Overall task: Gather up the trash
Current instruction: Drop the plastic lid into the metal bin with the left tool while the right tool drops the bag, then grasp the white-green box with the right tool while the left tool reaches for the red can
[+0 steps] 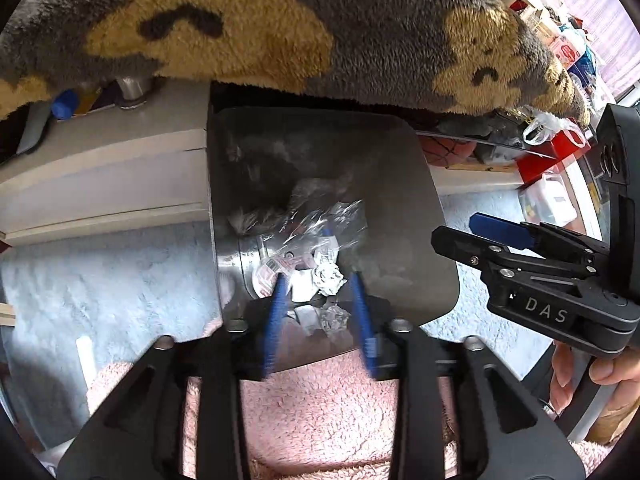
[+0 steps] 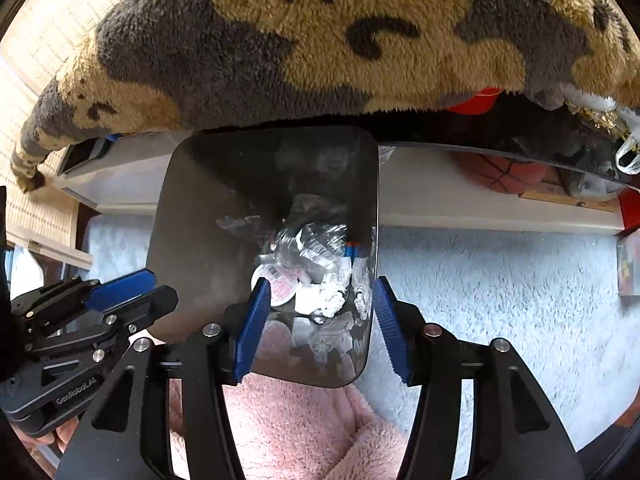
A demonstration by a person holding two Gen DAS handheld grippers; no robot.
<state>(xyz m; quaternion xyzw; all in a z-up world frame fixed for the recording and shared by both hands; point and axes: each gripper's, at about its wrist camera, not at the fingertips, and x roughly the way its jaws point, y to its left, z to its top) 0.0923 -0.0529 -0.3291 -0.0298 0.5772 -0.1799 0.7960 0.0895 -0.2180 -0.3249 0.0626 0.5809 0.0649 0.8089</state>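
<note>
The trash sits inside a dark metal bin that stands on the pale blue rug, its back edge against the white base of the bed and under the overhang of a grey-and-tan plush blanket. At the bottom of the bin lies a loose heap: a crumpled foil ball, a clear cellophane wrapper, a small round lid with a pink label, and scraps of white paper, all touching one another, with something blue and orange at the far right wall that is too small to name. All of it looks light and soft; the foil should crush and keep whatever shape the pads give it, the cellophane is likely slippery and springy, so a pinch on a bunched fold would probably hold better than one on a flat face. The bin itself seems stiff and thin-walled, best taken by its rim. The left gripper hangs over the near rim of the bin with its blue pads spread apart and nothing between them. The right gripper also stands wide, its right pad outside the bin's right wall and its left pad over the inside, pinching nothing. A pink fleece lies just beside the near edge of the bin.
</note>
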